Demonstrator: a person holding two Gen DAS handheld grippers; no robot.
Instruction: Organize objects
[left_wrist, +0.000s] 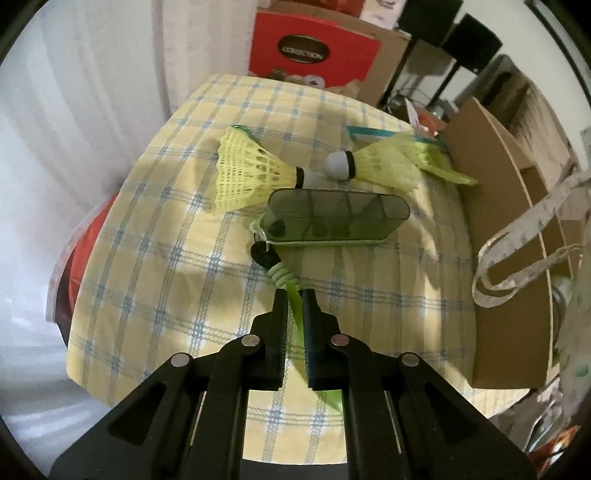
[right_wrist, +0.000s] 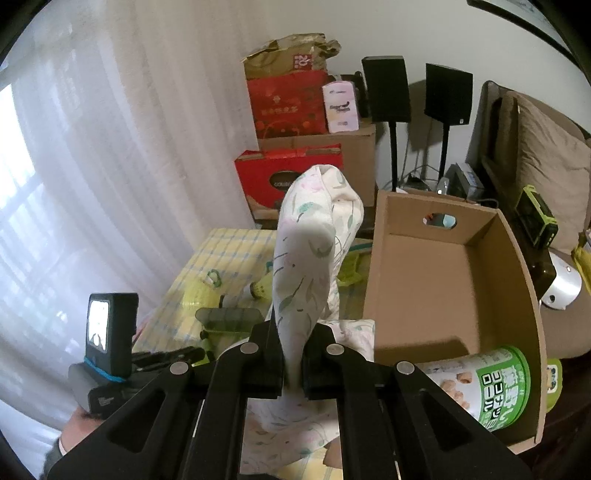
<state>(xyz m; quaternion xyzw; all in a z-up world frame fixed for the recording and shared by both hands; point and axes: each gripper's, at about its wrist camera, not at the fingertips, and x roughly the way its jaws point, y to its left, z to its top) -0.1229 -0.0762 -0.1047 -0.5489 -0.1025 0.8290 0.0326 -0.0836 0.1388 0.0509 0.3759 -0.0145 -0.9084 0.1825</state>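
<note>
- The left gripper (left_wrist: 294, 295) is pinching a thin lime-green strap (left_wrist: 295, 314), its jaws standing nearly together with the strap running between the pads.
- That strap is leading, through a pale green coil and a black clip, to a smoky translucent case (left_wrist: 338, 218) with a green base, which is lying on the yellow checked cloth (left_wrist: 155, 266) just ahead of the fingertips.
- The case is looking light and rigid, with slick plastic walls; judging by that, the strap is the easier hold, though the case will likely be swinging once it is hanging from it.
- Beyond the case, two yellow-green shuttlecocks are lying on the cloth: a mesh-skirted shuttlecock (left_wrist: 245, 171) just behind its left end and a white-capped shuttlecock (left_wrist: 373, 164) behind its right end. Both are looking very light and crushable at the skirt, so the firmer cap end seems the safer hold.
- The right gripper (right_wrist: 291, 332) is clamping a floral fabric bag (right_wrist: 314, 251), whose soft cloth is bulging up above the jaws and drooping below them; it will be flopping and folding rather than keeping any shape.
- To the right of the case, an open cardboard box (right_wrist: 436, 280) is standing at the edge of the cloth, mostly empty.
- A green-labelled snack canister (right_wrist: 487, 384) is lying on its side in the box's near corner.
</note>
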